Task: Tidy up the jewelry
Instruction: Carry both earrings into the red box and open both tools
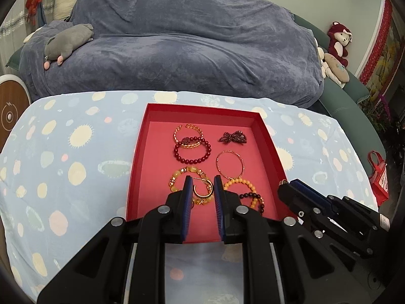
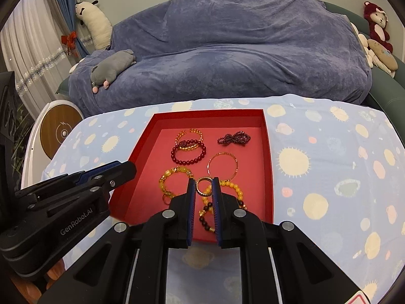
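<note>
A red tray (image 1: 202, 107) (image 2: 210, 113) lies on the table and holds several bracelets. Among them are a dark red bead bracelet (image 1: 192, 152) (image 2: 188, 154), a thin gold bangle (image 1: 230, 164) (image 2: 222, 164) and a purple beaded bow (image 1: 233, 136) (image 2: 234, 136). Above the tray's near end, my left gripper (image 1: 202, 183) (image 2: 129, 168) is shut on a gold hoop earring (image 1: 202, 190). My right gripper (image 2: 203, 183) (image 1: 284, 185) is shut on a gold studded hoop (image 2: 203, 187). A yellow bead bracelet (image 1: 177, 179) (image 2: 174, 177) lies partly hidden under the fingers.
A light-blue spotted cloth (image 1: 76, 152) (image 2: 329, 164) covers the table. Behind it stands a sofa under a blue-grey blanket (image 1: 189, 38) with a grey plush toy (image 1: 68, 39). A round white-and-wood device (image 2: 58, 131) sits to the left, and a red bag (image 1: 378, 177) to the right.
</note>
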Demonstrator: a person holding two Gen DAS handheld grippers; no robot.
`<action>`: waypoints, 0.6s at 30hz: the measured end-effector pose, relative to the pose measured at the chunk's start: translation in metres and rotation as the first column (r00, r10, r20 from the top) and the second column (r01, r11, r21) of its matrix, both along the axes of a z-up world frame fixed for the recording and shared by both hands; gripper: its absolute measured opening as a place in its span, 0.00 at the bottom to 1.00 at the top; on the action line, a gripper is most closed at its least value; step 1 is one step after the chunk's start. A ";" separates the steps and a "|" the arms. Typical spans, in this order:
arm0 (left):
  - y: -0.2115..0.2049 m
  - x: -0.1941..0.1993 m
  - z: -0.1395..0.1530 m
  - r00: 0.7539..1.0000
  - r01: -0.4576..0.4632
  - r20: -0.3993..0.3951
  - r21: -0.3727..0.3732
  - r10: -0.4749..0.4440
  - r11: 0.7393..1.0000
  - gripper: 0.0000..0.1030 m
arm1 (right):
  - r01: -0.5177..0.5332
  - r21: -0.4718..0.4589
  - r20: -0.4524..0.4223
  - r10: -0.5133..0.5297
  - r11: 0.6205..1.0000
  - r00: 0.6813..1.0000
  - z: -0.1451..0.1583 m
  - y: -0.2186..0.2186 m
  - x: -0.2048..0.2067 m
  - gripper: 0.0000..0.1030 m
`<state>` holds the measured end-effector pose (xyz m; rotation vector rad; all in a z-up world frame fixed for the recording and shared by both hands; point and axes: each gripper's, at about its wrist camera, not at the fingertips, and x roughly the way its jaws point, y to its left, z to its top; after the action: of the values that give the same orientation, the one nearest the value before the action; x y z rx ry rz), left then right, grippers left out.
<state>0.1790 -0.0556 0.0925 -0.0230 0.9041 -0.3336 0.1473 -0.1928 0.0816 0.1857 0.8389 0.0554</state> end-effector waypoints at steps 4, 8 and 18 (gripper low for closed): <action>-0.007 0.018 -0.017 1.000 -0.004 -0.025 0.027 0.005 1.000 0.16 | -0.003 -0.022 -0.014 0.003 1.000 1.000 -0.010 -0.002 0.023 0.13; -0.012 0.028 -0.037 0.998 -0.005 -0.058 0.051 0.008 0.999 0.16 | -0.002 -0.038 -0.037 0.001 0.999 0.999 -0.024 -0.004 0.039 0.13; -0.009 0.038 -0.070 0.993 -0.012 -0.113 0.079 0.021 0.997 0.16 | -0.001 -0.038 -0.093 -0.002 0.999 0.996 -0.052 -0.003 0.061 0.13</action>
<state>0.2174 -0.0650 0.0228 0.0230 1.0289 -0.2830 0.2084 -0.1962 0.0297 0.1539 0.9318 0.0303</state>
